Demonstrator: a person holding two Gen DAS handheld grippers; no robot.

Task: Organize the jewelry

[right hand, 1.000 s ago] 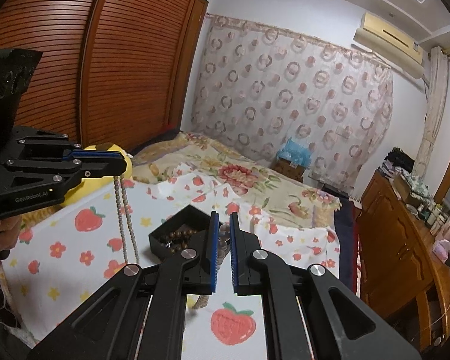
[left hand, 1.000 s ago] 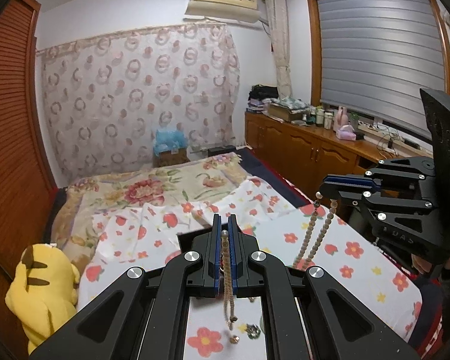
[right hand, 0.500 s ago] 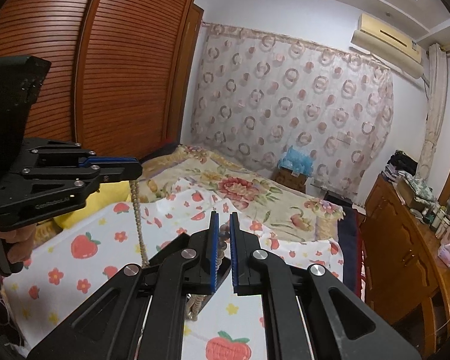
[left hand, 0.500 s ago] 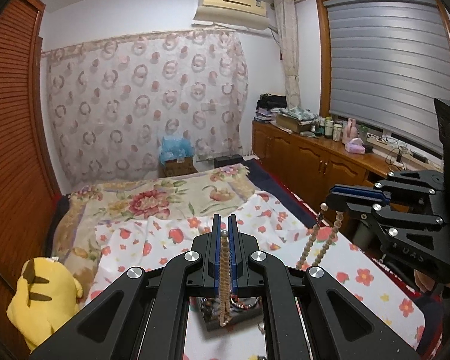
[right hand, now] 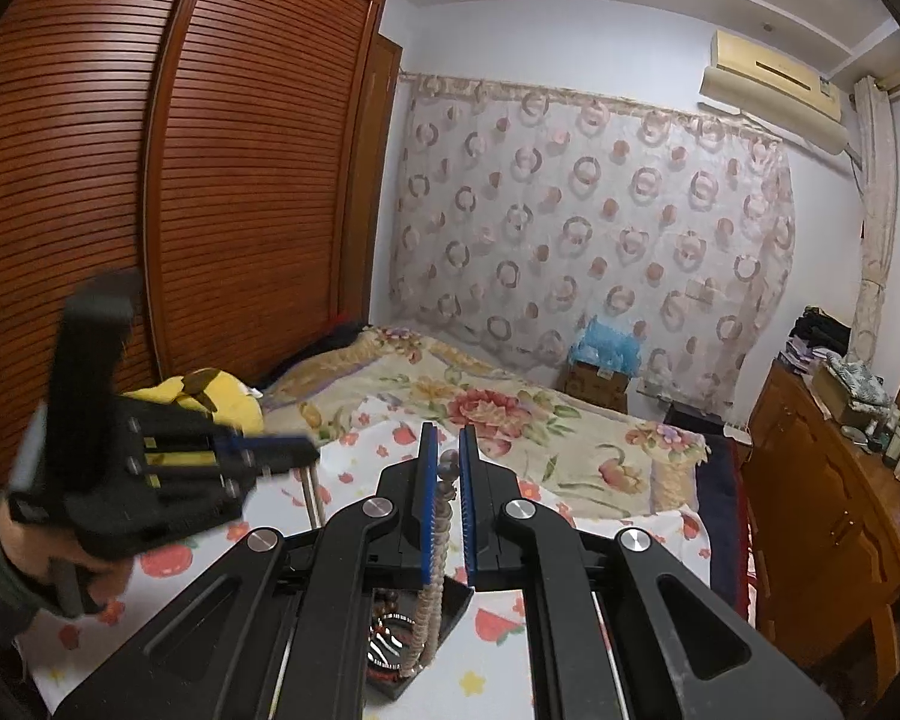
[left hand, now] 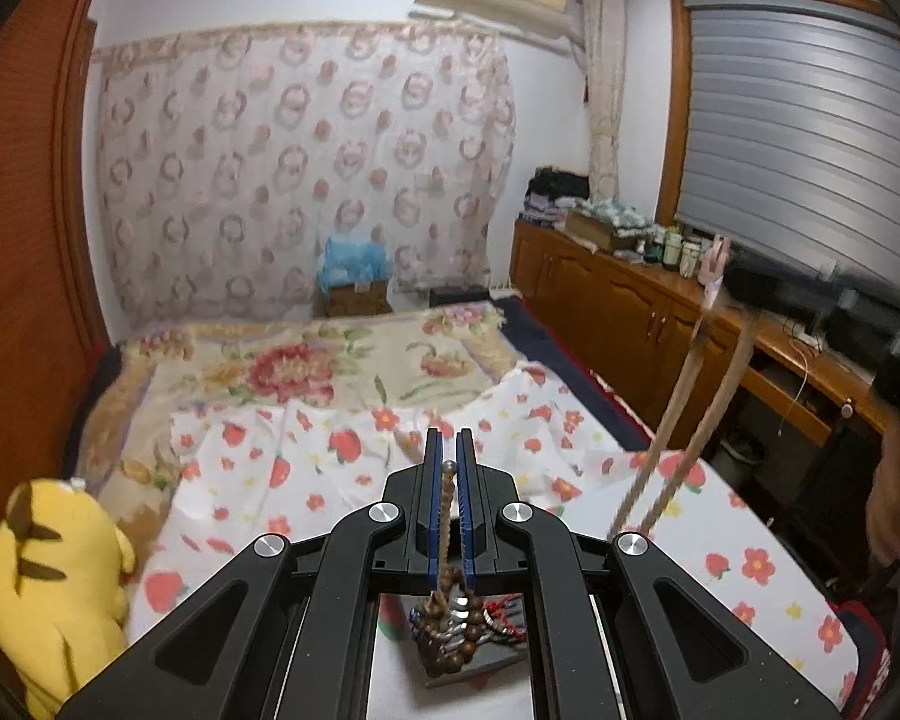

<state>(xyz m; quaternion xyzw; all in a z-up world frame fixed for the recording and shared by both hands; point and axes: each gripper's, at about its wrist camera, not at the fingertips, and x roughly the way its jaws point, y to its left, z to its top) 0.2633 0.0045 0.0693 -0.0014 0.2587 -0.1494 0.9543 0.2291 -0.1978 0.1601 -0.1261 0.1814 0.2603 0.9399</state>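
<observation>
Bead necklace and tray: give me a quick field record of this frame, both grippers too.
item: bead necklace, long tan strand
left gripper: shut on one end of the necklace
right gripper: shut on the other end
strand state: hangs between the grippers, looped down toward the tray
tray: black, on the strawberry-print sheet, below both grippers
tray contents: dark wooden beads and other pieces, details unclear
image quality: other gripper motion-blurred in each view

A long tan bead necklace [left hand: 446,516] hangs in taut strands above a black jewelry tray [right hand: 450,603] holding dark beads.
</observation>
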